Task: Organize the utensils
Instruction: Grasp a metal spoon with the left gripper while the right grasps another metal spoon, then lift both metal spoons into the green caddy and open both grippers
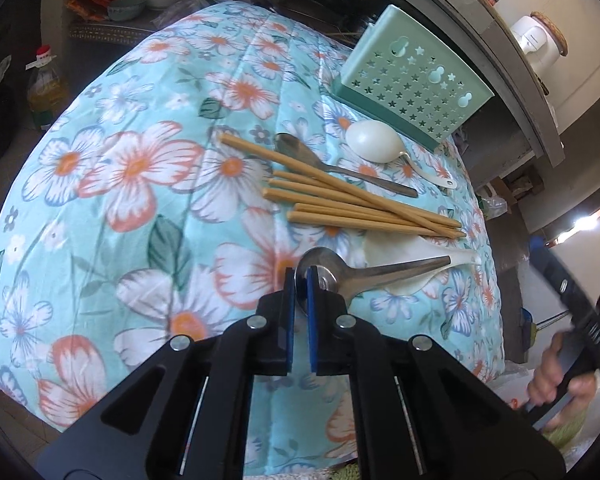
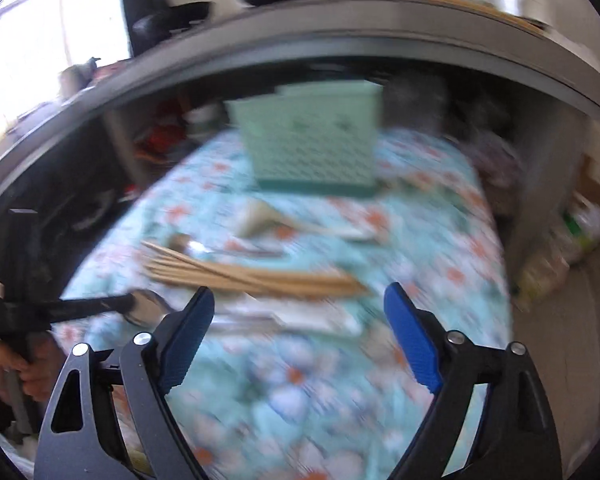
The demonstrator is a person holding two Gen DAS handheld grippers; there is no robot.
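The left gripper (image 1: 301, 280) is clenched on the bowl of a large stainless-steel spoon (image 1: 364, 276), low over the bench draped in a floral turquoise cloth (image 1: 140, 200). The spoon's handle runs away to the right, across a flat white plastic rice paddle (image 1: 404, 250). Just beyond lies a bundle of tan wooden chopsticks (image 1: 356, 204), then a smaller metal spoon (image 1: 332, 164) and a white ladle (image 1: 374, 140). The mint-green perforated utensil basket (image 1: 410, 80) stands at the far right edge, so I judge the held spoon must travel away and rightward, handle leading. The right gripper (image 2: 299, 312) hangs released over the near cloth, nothing between its blue pads, farther from the basket in this blurred view
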